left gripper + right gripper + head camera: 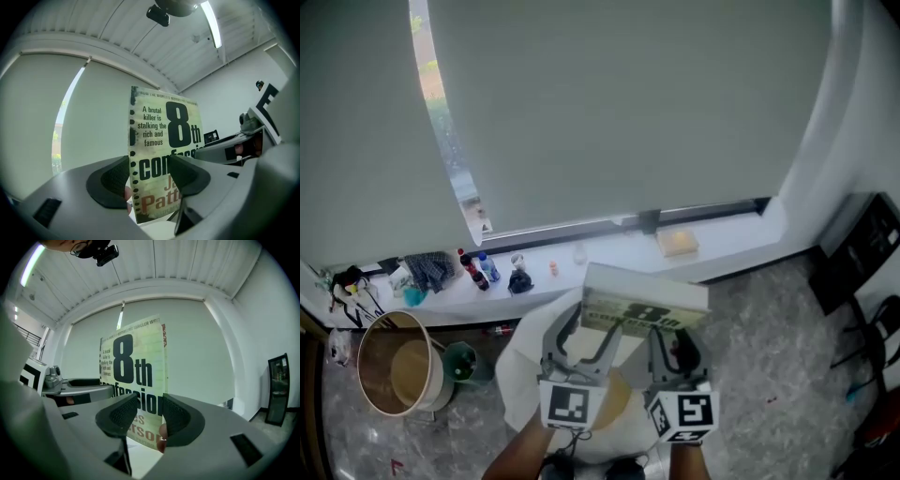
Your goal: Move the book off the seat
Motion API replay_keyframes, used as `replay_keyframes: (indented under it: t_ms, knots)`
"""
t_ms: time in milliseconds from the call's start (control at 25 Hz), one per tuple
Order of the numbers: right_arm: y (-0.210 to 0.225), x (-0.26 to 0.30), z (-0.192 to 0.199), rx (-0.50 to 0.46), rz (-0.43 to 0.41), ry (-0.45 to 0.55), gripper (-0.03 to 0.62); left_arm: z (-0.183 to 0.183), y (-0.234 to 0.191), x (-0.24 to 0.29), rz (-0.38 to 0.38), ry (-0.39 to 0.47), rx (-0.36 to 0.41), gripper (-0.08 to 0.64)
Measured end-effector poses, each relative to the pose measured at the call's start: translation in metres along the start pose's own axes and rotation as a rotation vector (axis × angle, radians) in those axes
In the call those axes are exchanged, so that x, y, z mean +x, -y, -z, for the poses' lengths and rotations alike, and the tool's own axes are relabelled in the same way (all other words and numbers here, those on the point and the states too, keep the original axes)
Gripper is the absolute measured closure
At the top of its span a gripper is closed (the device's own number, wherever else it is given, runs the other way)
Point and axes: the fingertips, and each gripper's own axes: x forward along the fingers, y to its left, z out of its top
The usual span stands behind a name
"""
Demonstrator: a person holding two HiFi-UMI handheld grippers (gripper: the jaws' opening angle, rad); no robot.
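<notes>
- The marker cubes [572, 405] are being seen nearest the camera in the head view, one on each tool, with the person's forearms just below them.
- The left claw [150, 180] is being kept clenched on the lower part of the book [164, 154], one pad at the dotted edge and the other pressed on the cover.
- The right claw [150, 416] is likewise being kept clenched on the book's lower corner, at the opposite edge, with both pads pressed against it.
- The book is being held up in the air between the two claws, upright in both gripper views, with its large "8th" title facing the cameras.
- The white seat [525, 375] is being shown below the claws, and the book is being held clear of it.
- A round wooden bin [394, 364] and a green cup [461, 361] are being shown on the grey floor, to the left of the seat.
- Bottles [478, 270] and a yellow block [678, 243] are being shown on the window ledge [741, 234] beyond.
- The window is being covered by a pale roller blind [628, 103] farthest back.
</notes>
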Motion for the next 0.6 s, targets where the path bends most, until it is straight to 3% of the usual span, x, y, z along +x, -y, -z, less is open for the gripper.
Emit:
replay_keyframes:
  t_ms: [160,320,600]
  knots:
    - [0.047,-0.007,-0.021,-0.003,0.053,0.034,0.419,-0.020,0.035,0.033,0.029,0.010,-0.015,0.278]
    - [0.087,-0.015,-0.018,-0.005,0.139,0.055,0.419,-0.020,0.068,0.063,0.098,0.041,-0.010,0.278]
    - [0.190,-0.095,-0.023,-0.002,0.364,0.047,0.419,-0.042,0.195,0.099,0.298,0.060,-0.075,0.278]
